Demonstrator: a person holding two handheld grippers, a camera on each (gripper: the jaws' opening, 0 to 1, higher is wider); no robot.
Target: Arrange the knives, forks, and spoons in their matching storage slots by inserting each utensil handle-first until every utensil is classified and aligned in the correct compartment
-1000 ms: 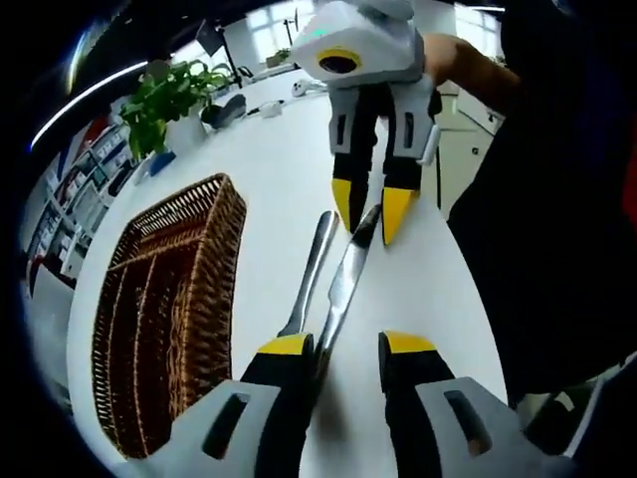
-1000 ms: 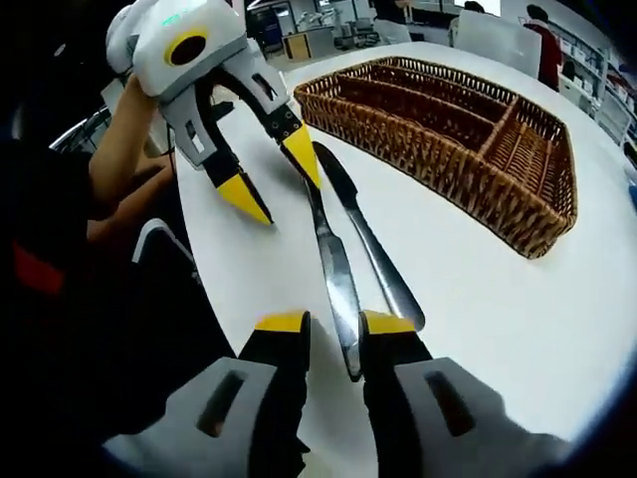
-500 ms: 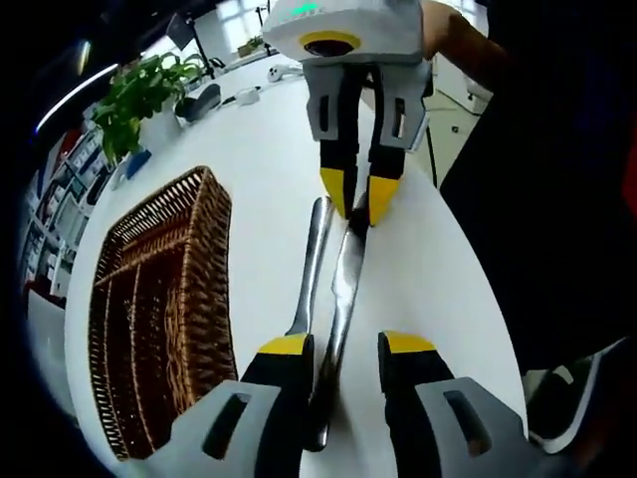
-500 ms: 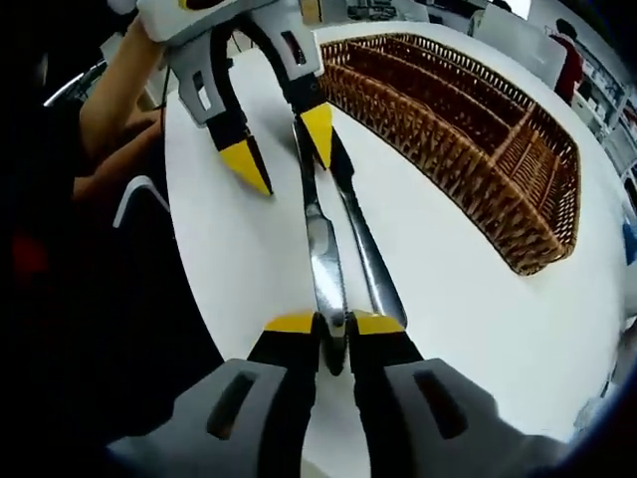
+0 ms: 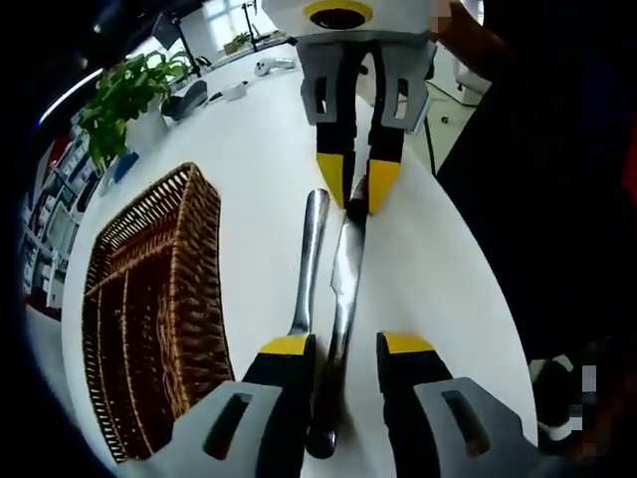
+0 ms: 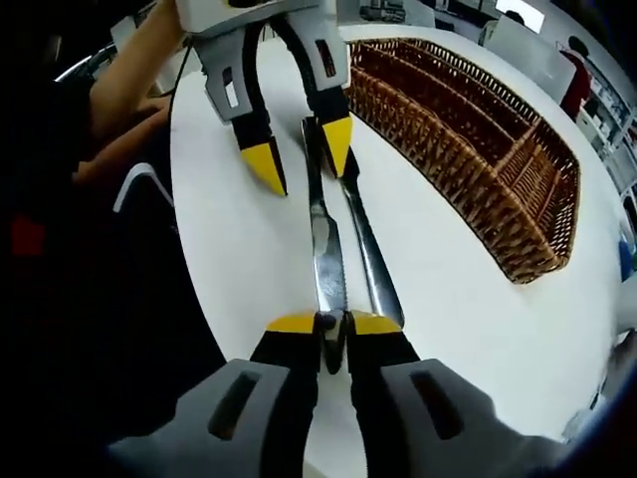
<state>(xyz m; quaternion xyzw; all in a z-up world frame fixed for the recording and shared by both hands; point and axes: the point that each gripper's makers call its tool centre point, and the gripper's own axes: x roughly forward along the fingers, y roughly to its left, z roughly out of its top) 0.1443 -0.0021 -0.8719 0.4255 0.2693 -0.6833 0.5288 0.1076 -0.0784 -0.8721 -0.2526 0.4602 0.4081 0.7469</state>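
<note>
white and round-edged, the table (image 5: 249, 179) carries everything, with an office of desks and shelves blurred behind it and a potted plant (image 5: 124, 95) near its far rim in the left gripper view. next in bulk is the wicker cutlery tray (image 6: 478, 139), long and split into compartments (its slots look bare where they can be seen), lying beside the utensils but apart from them. a person's dark-clothed body and a bare forearm (image 6: 129, 90) fill one side of each view. the right gripper (image 6: 332, 321) has its yellow-tipped jaws pressed together on the blade end of a table knife (image 6: 323, 249), which stretches along the table toward the other tool. the left gripper (image 5: 343, 344) has its jaws spread, one on each side of the knife's handle end, not closed on it. just beside the knife, nearly parallel, lies a second utensil (image 5: 309, 254) with a long steel handle; its head is hidden, so whether fork or spoon i cannot tell.
</note>
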